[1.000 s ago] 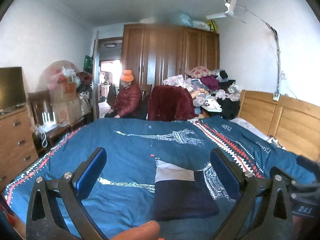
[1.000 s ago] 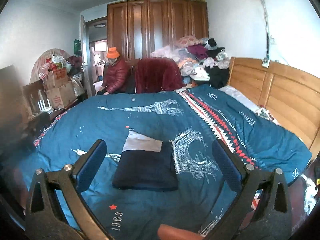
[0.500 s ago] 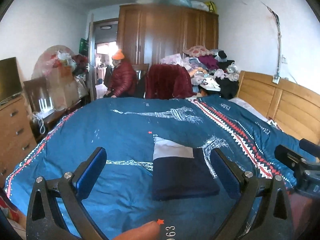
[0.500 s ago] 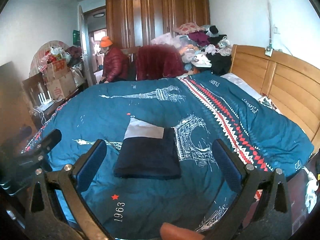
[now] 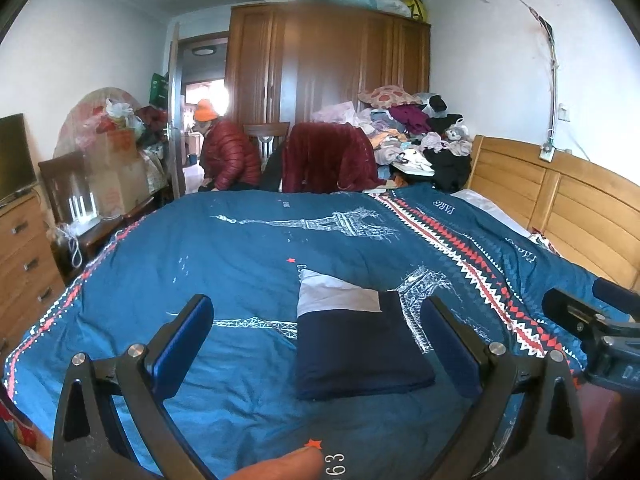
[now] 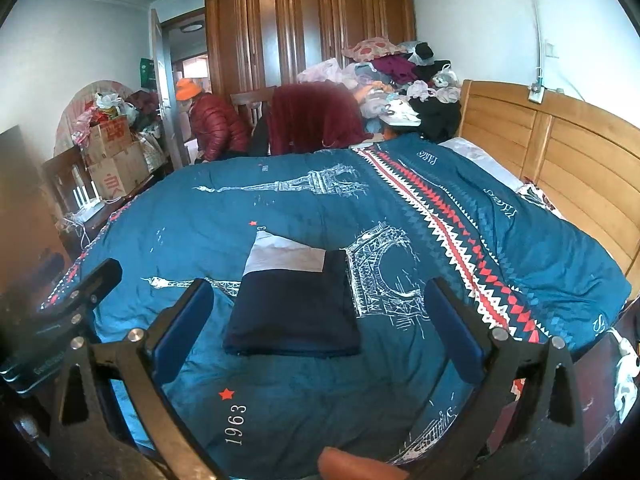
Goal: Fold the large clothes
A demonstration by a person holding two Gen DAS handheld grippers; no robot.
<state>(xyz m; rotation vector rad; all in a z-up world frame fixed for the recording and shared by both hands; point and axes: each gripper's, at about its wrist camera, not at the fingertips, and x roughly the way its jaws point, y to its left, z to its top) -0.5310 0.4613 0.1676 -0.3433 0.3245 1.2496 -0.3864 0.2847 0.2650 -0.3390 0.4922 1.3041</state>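
Folded navy garment (image 5: 360,344) with a grey panel lies flat on the blue Eiffel-print duvet (image 5: 248,248), mid-bed. Left gripper (image 5: 316,332) jaws wide apart, empty, above the near bed edge; right gripper (image 6: 316,312) likewise spread, holding nothing. Cardboard boxes (image 6: 114,158) stacked at left; contents unclear. Clothes heap (image 5: 412,132) before the wooden wardrobe (image 5: 328,68); a person in a red jacket (image 5: 230,152) crouches by the door.
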